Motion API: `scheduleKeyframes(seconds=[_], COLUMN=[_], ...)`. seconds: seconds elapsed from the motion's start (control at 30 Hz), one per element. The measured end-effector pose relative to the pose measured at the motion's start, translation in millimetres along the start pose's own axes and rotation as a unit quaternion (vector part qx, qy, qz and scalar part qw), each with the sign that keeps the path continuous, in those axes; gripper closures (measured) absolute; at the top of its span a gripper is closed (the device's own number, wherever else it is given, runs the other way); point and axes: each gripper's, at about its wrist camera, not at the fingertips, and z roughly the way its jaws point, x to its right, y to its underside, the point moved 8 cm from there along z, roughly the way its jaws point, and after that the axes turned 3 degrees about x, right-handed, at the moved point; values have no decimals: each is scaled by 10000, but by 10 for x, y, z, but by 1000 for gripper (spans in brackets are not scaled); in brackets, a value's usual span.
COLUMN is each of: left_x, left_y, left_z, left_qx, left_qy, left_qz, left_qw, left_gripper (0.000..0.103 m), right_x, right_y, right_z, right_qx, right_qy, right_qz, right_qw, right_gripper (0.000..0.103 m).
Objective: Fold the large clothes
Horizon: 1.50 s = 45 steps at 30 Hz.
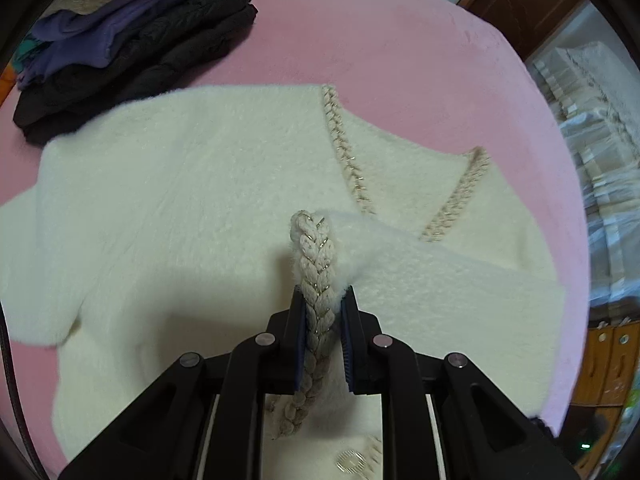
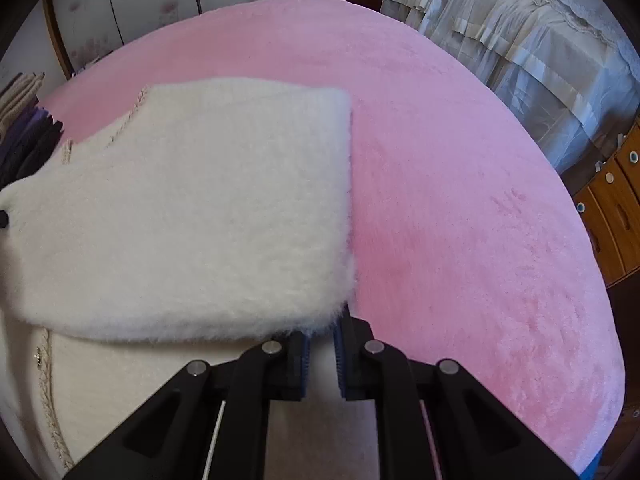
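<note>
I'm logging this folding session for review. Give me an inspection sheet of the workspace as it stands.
Surface: pink plush bedspread, bare on one side.
Job's things: fluffy cream cardigan with braided beige trim, one panel folded over.
Clutter: stack of folded dark and purple clothes beside the cardigan.
Grippers: left gripper shut on the braided trim; right gripper shut on the cardigan's fluffy edge.
Cables: thin dark cable at the left view's edge.
Surroundings: lace-draped bed, wooden drawers.

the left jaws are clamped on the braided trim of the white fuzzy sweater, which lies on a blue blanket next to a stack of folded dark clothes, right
Not quite: the blanket is pink, not blue, as the left wrist view shows. The rest holds: the left gripper has its jaws clamped on the braided trim of the white fuzzy sweater, beside the stack of folded dark clothes.
</note>
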Motion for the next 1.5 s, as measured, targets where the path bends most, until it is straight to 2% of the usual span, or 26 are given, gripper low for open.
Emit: scheduleKeyframes(seconds=[0.07,0.13,0.2,0.27,0.3,0.33,0.4,0.53,0.57,0.6,0.63,0.67,0.7,0.83,0.9,0.93,0.97,1.0,1.1,1.2,1.3,1.37,1.4,1.43,1.5], left_x=[-23,-66,-83,-93,-101,-121,-148,-162,-131,-75,0,28,44,168,198,204,215,222,229,195,271,288,293,284,239], left_y=[34,82,86,83,68,41,-15,-79,-74,-86,-96,-98,-162,-237,-299,-320,-336,-339,-296,-196,-163,-151,-138,-123,-84], left_z=[225,344,339,317,291,263,264,396,428,449,466,478,497,382,295,268,265,262,389,588,601,540,503,450,278], left_qx=[-209,-369,-435,-559,-541,-457,-360,-440,-473,-492,-526,-528,-483,-214,32,116,173,220,241,216,336,332,282,224,236], left_qy=[-230,-300,-98,184,331,384,405,473,456,423,390,309,241,122,151,151,136,120,-89,-347,-606,-718,-716,-700,-671], left_qz=[230,295,137,-77,-208,-312,-363,-472,-372,-194,18,144,280,520,523,523,523,545,738,995,1211,1258,1251,1232,1185], left_qw=[9993,9984,9989,9982,9978,9977,9979,9968,9971,9977,9979,9980,9981,9983,9985,9984,9984,9982,9969,9942,9902,9889,9892,9897,9904], left_gripper=[87,77,73,52,37,32,32,33,38,64,79,80,87,89,90,90,90,90,90,88,82,73,64,51,40], right_x=[-17,-18,-9,22,38,77,156,328,348,365,376,379,380,414,402,386,342,321,265,235,126,65,47,30,54], right_y=[21,54,74,61,40,-23,-165,-598,-701,-808,-937,-1028,-1127,-1338,-1390,-1396,-1415,-1428,-1407,-1302,-1284,-1285,-1271,-1239,-1151], right_z=[-36,-119,-231,-399,-472,-562,-644,-454,-365,-261,-118,-6,129,622,793,836,847,831,742,860,841,716,641,521,319], right_qx=[-122,-203,-240,-238,-200,-120,31,165,210,241,245,230,192,-207,-370,-398,-347,-268,81,101,201,242,260,295,318], right_qy=[25,-60,-204,-504,-626,-782,-930,-950,-919,-875,-832,-807,-801,-775,-927,-987,-1079,-917,-635,-316,213,455,496,436,212], right_qz=[-127,-211,-207,-67,10,154,419,827,857,861,859,854,854,883,972,978,848,650,265,36,-437,-569,-558,-488,-352], right_qw=[9998,9996,9993,9984,9978,9967,9948,9919,9919,9921,9925,9928,9929,9929,9903,9895,9899,9933,9976,9994,9986,9970,9969,9974,9986], right_gripper=[92,90,88,86,79,75,58,56,56,56,56,56,56,56,56,61,84,88,90,88,87,83,83,83,83])
